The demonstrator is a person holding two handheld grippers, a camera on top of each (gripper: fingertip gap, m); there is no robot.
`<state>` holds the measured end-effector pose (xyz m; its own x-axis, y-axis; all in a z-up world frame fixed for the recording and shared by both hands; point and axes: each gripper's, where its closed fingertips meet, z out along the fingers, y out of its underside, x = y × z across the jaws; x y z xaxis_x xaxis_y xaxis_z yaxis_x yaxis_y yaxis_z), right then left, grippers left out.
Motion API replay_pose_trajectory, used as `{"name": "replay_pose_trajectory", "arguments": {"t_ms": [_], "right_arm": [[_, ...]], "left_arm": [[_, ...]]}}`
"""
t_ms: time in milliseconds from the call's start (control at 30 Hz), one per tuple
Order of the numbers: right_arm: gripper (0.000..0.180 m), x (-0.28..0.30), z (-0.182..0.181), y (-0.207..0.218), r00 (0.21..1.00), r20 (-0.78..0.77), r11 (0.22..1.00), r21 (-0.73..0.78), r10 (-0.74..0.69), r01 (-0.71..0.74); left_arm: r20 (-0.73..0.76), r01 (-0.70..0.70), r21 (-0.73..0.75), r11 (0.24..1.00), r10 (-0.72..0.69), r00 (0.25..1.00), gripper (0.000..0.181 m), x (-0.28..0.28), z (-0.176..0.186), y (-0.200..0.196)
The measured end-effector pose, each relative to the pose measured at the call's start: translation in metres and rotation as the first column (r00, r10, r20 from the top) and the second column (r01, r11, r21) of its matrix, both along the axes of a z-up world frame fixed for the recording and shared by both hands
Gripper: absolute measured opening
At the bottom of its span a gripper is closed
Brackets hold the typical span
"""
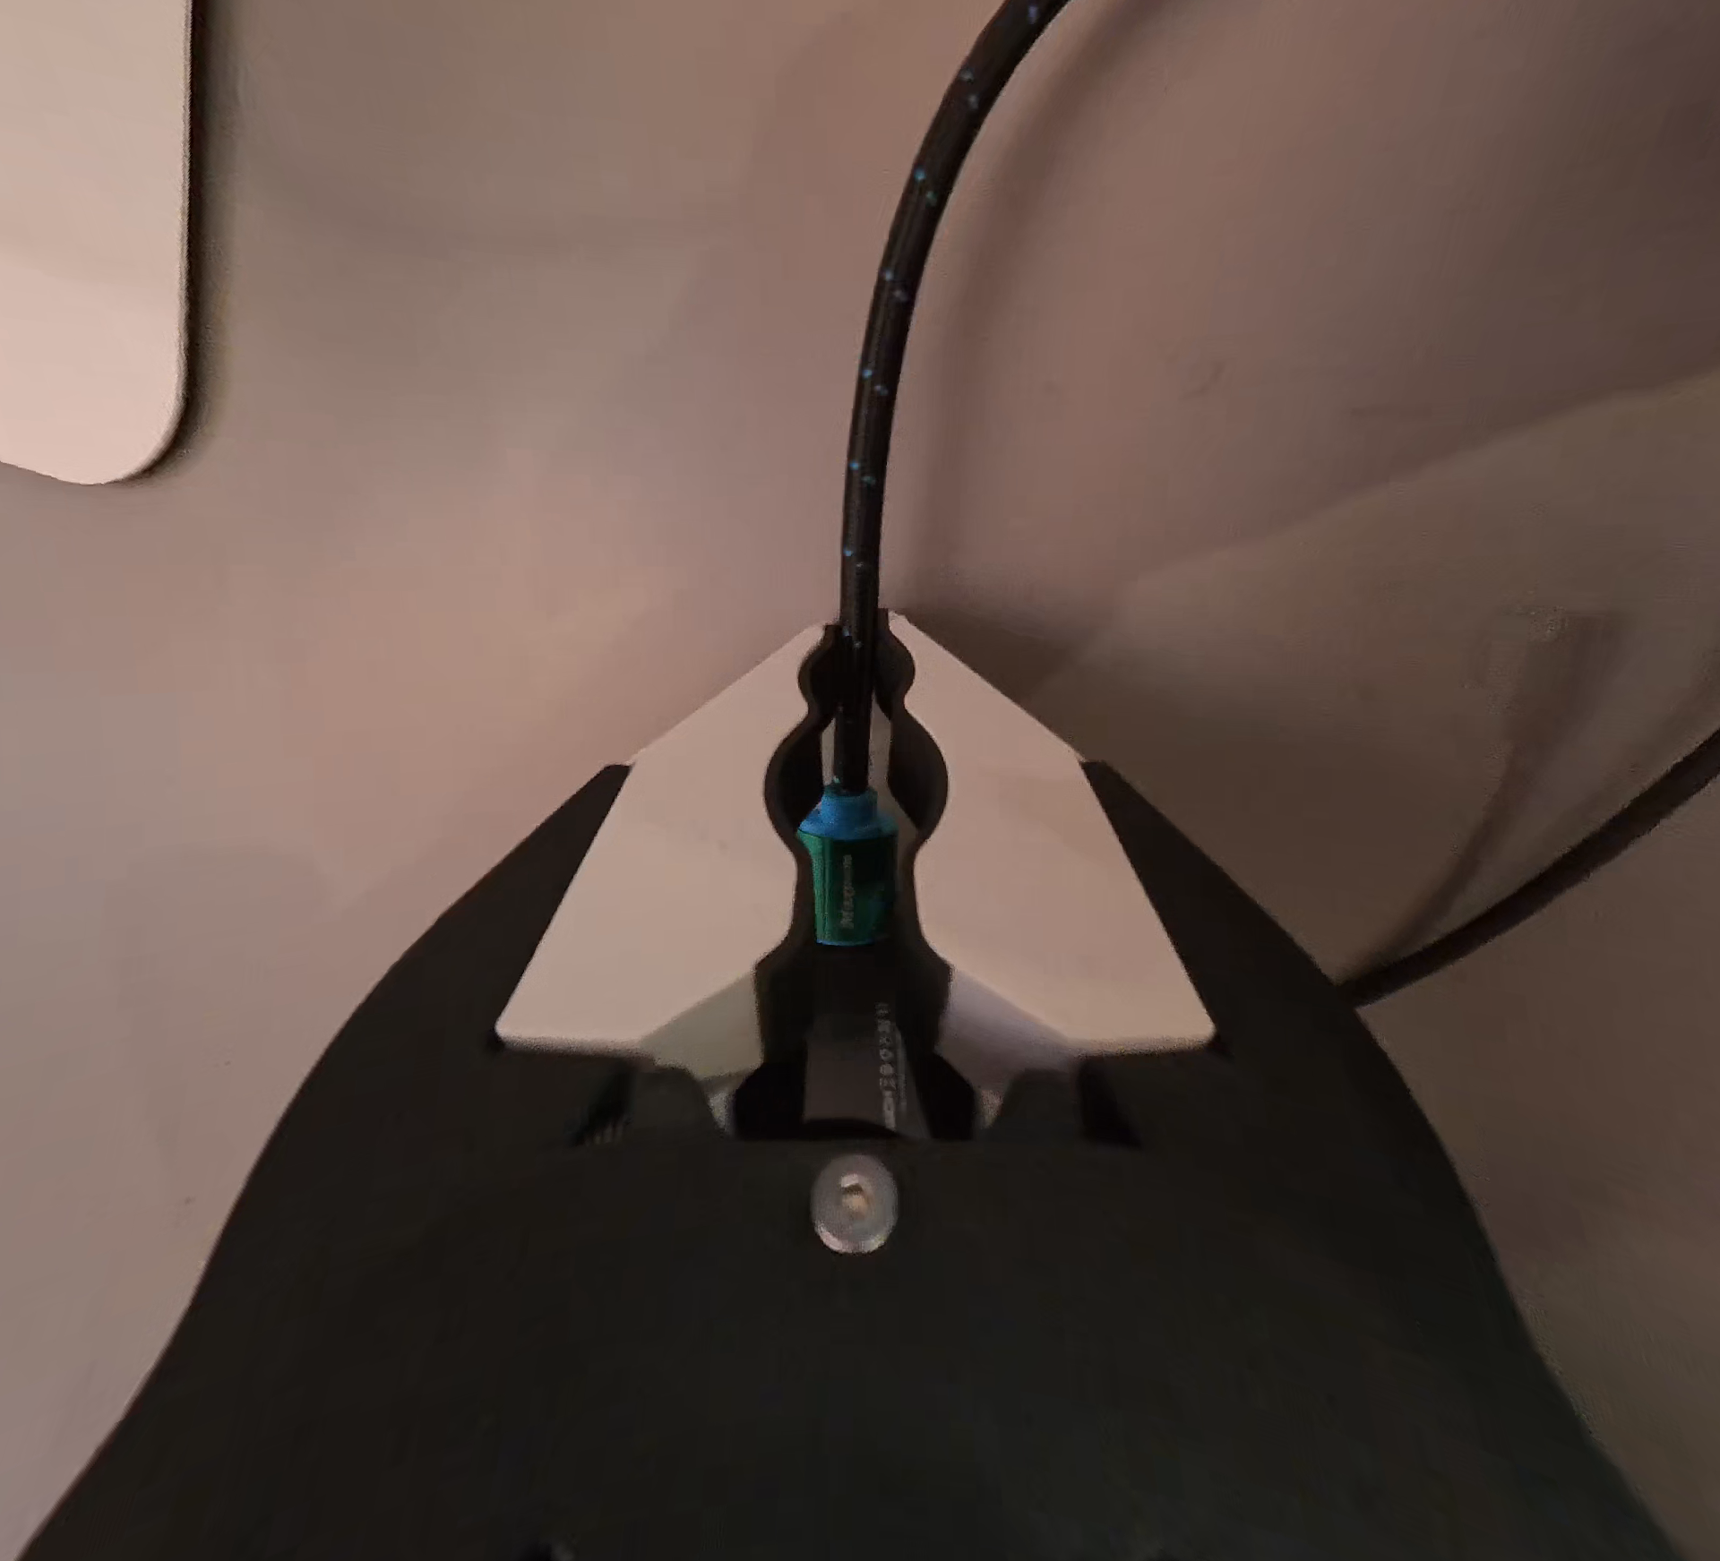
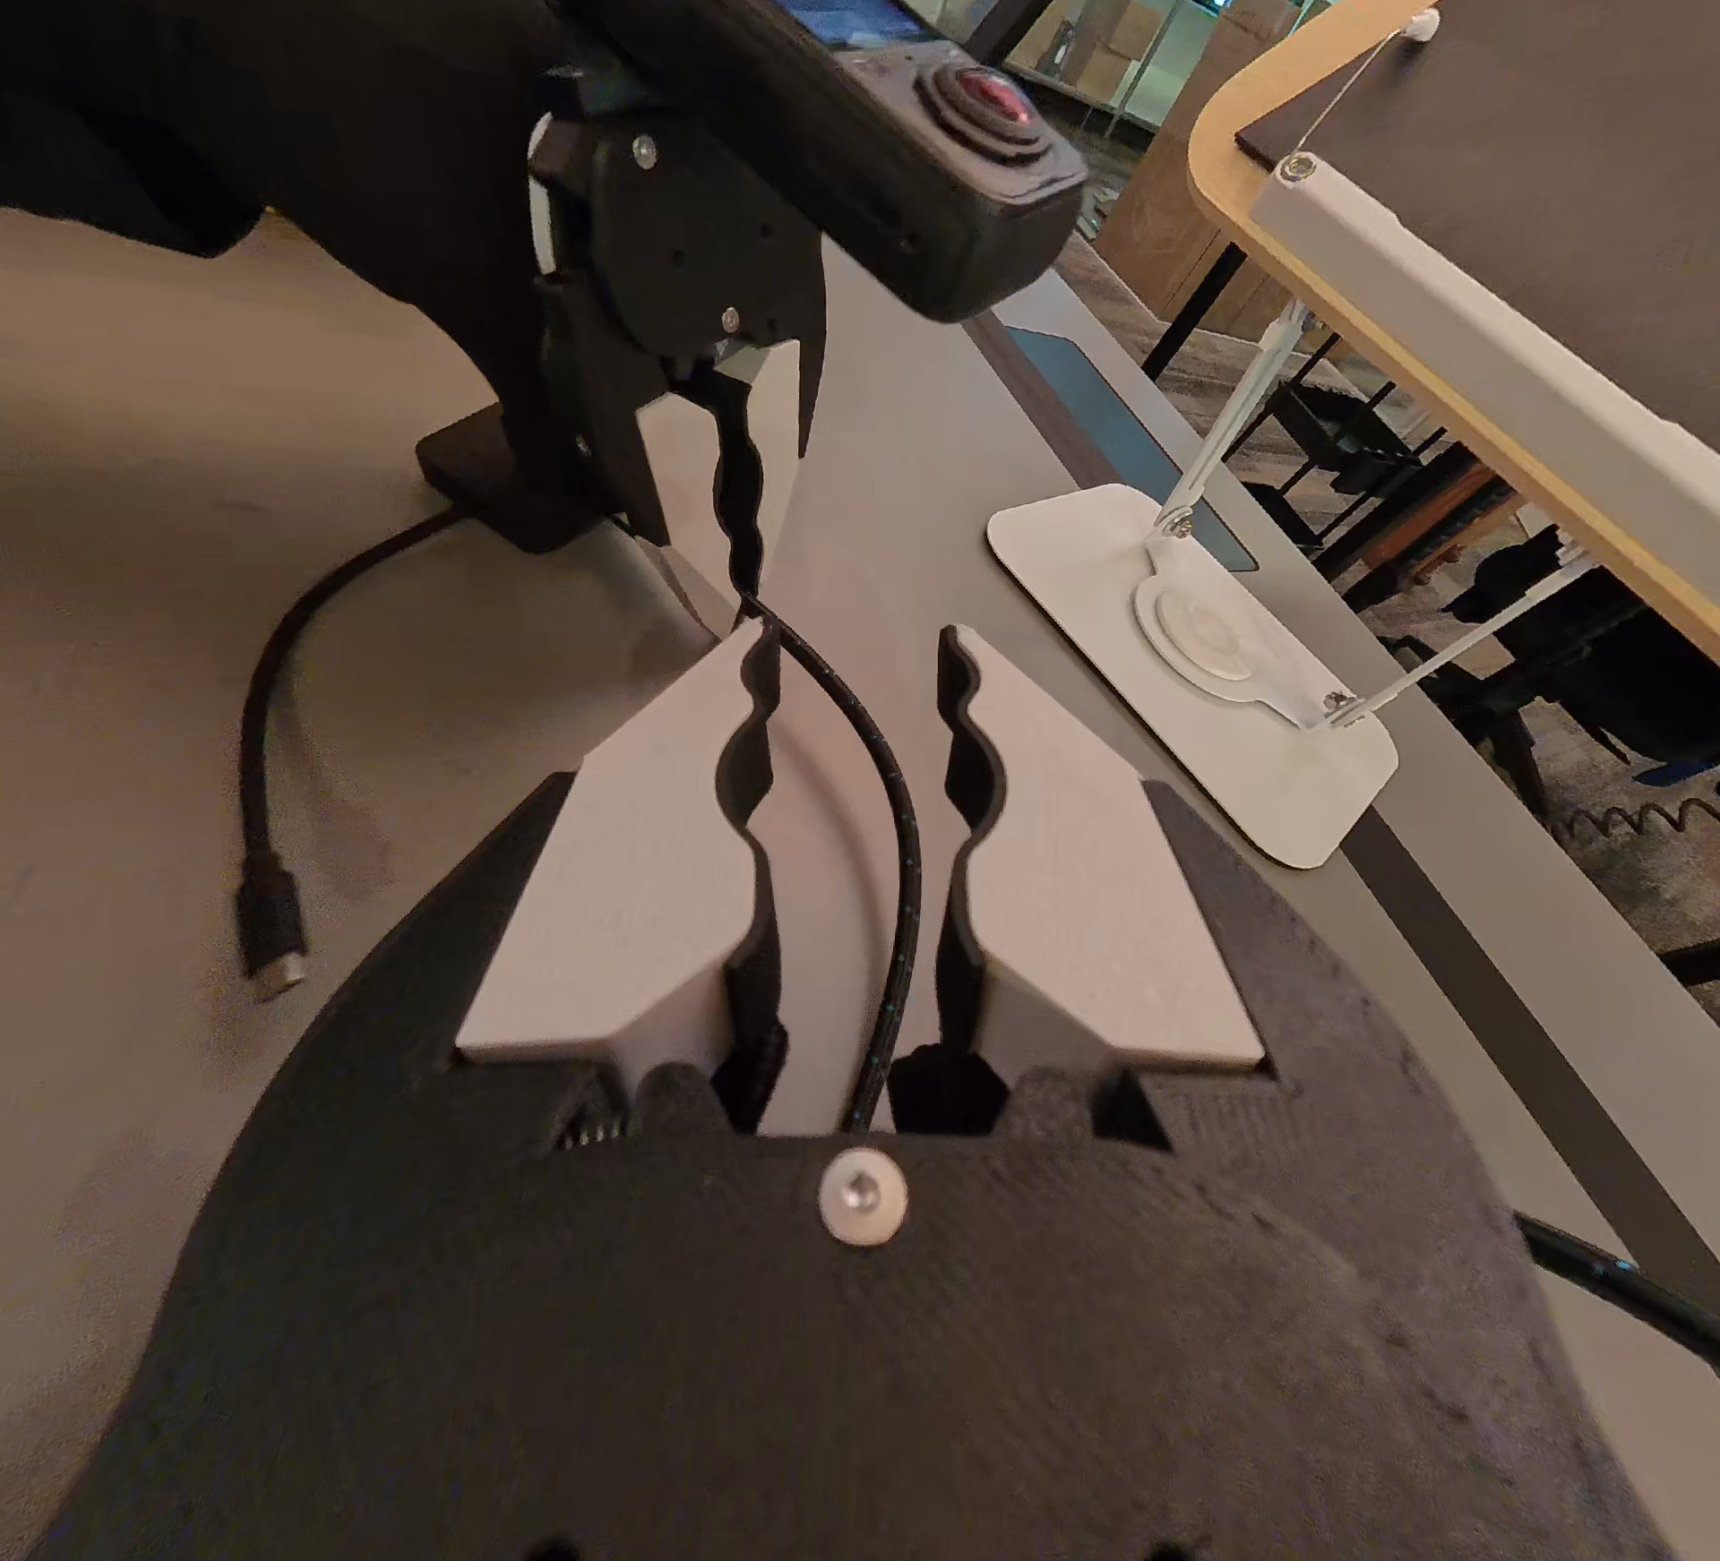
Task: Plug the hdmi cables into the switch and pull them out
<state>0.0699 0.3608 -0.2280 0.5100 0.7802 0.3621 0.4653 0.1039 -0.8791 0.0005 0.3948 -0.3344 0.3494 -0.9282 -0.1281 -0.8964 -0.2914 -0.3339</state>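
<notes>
My left gripper is shut on a black braided HDMI cable just ahead of its green and blue plug, which sits between the fingers. The cable arcs up and to the right. In the right wrist view the left gripper hangs above the table, and the same cable runs from it down between the fingers of my right gripper, which is open and not pinching it. A flat black switch lies on the table, partly hidden behind the left gripper.
A short black lead curves from the switch to a loose plug on the grey table. A white stand base sits at the table's right edge, and also shows in the left wrist view. A tilted board overhangs at right. The tips of one gripper are about 12 cm away from the tips of the other.
</notes>
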Motion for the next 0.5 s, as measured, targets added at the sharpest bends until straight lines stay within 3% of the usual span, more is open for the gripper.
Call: {"name": "replay_pose_trajectory", "arguments": {"t_ms": [67,300,500], "right_arm": [[0.032,0.001,0.002,0.0,1.0,-0.002,1.0,-0.001,-0.007,0.007],[0.038,0.017,0.009,0.009,0.995,-0.04,0.995,-0.042,-0.087,0.086],[0.049,0.039,-0.026,0.025,0.975,0.096,0.965,-0.151,-0.202,0.215]], "left_arm": [[0.007,-0.009,0.044,0.999,0.009,1.0,0.004,-0.004,0.005,0.0],[0.167,-0.112,0.227,0.967,0.075,0.983,0.003,-0.029,0.056,0.009],[0.278,-0.172,0.385,0.907,0.064,0.958,0.004,-0.047,0.113,0.007]]}}
